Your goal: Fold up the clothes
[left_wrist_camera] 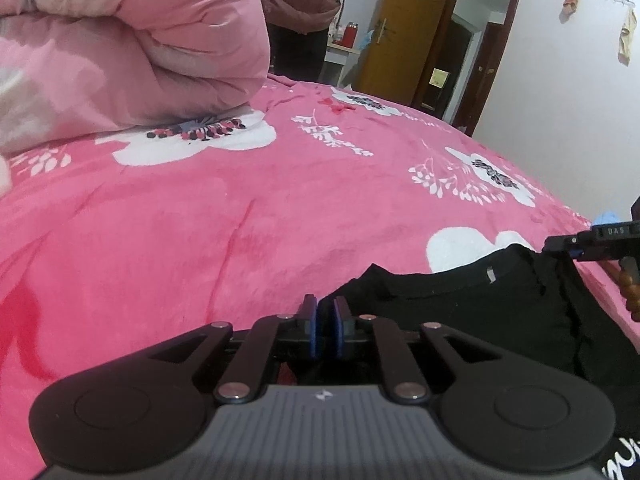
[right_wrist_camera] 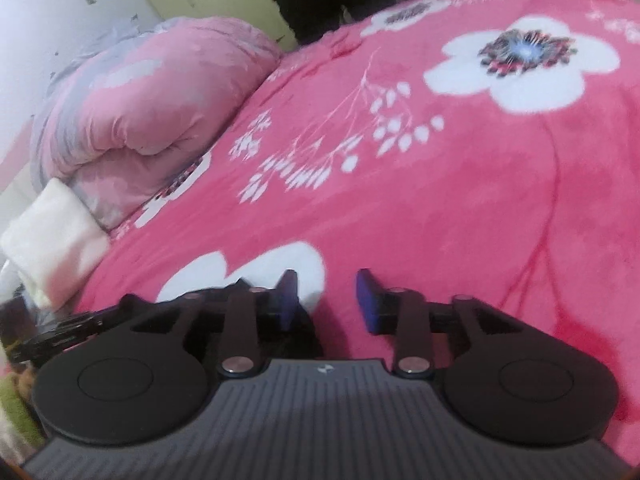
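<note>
A black garment lies on the pink flowered blanket at the near right of the left wrist view. My left gripper has its blue pads almost together at the garment's left edge; I cannot see cloth between them. My right gripper is open over the blanket, and a dark bit of the garment shows under its left finger. The right gripper's tip also shows at the right edge of the left wrist view, above the garment.
A folded pink quilt lies at the far left of the bed, with a white folded cloth beside it. A person in dark trousers stands beyond the bed. A wooden door and white wall are behind.
</note>
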Demonstrator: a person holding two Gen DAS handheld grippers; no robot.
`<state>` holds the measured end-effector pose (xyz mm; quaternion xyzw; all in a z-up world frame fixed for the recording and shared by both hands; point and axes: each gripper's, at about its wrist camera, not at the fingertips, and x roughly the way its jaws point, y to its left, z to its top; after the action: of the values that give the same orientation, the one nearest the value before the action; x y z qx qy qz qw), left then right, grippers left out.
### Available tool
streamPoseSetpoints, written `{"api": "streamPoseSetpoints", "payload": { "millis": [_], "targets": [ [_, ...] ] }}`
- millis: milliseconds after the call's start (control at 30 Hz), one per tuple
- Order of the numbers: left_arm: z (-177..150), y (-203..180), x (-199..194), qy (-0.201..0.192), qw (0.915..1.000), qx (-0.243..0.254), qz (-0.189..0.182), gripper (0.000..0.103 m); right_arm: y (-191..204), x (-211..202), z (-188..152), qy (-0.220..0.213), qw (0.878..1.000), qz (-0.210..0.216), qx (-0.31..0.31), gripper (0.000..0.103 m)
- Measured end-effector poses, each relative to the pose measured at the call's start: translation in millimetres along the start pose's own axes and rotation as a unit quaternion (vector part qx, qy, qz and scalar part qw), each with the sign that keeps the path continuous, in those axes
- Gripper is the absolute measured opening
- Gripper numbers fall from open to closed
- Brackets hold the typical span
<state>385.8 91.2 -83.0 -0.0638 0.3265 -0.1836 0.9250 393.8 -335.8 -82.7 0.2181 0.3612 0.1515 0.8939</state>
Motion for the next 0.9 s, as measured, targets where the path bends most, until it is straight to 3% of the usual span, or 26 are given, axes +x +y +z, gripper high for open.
{"api": "streamPoseSetpoints", "payload": {
  "millis": [67, 100, 133, 167, 367, 500, 633, 700, 733, 767, 833, 900],
  "targets": [
    [0, -1, 1, -0.001, 1.0000, 0.001, 0.002, 0.011, 6, 3, -3, 0.009, 1.000, 0.010, -0.012, 0.035],
    [-1, -2, 1, -0.002, 1.0000, 0.003, 0.003, 0.011, 11, 5, -5, 0.015, 1.000, 0.009, -0.026, 0.028],
    [-1, -3, 0, -0.003, 1.0000, 0.005, 0.005, 0.010, 17, 7, -7, 0.019, 0.999, -0.002, -0.047, 0.008],
    [0, -5, -1, -0.006, 0.9999, 0.009, 0.009, 0.008, 24, 8, -10, 0.024, 0.997, -0.014, -0.070, 0.002],
    [-3, -12, -5, -0.023, 0.9989, 0.028, 0.030, 0.007, 42, -12, -20, -0.047, 0.989, -0.078, -0.118, 0.001],
    [-4, -13, -2, -0.016, 0.9987, 0.032, 0.036, 0.007, 30, -1, -25, -0.040, 0.988, -0.097, -0.109, 0.001],
    [-2, -16, -1, -0.002, 0.9987, 0.033, 0.040, 0.014, 25, 3, -28, -0.047, 0.989, -0.101, -0.095, 0.002],
    [-1, -17, -4, 0.003, 0.9988, 0.029, 0.039, 0.034, 24, -2, -24, -0.041, 0.992, -0.093, -0.076, 0.009],
    [0, -18, -7, 0.005, 0.9989, 0.025, 0.038, 0.059, 25, -9, -22, -0.040, 0.992, -0.097, -0.069, 0.020],
    [0, -19, -13, 0.004, 0.9989, 0.018, 0.044, 0.076, 26, -16, -20, -0.039, 0.992, -0.101, -0.062, 0.028],
    [-2, -20, -30, -0.006, 0.9975, 0.014, 0.069, 0.082, 30, -44, -17, -0.058, 0.990, -0.117, -0.060, 0.043],
    [-3, -16, -50, -0.009, 0.9963, 0.008, 0.085, 0.084, 33, -83, -16, -0.073, 0.989, -0.119, -0.059, 0.048]
  ]
}}
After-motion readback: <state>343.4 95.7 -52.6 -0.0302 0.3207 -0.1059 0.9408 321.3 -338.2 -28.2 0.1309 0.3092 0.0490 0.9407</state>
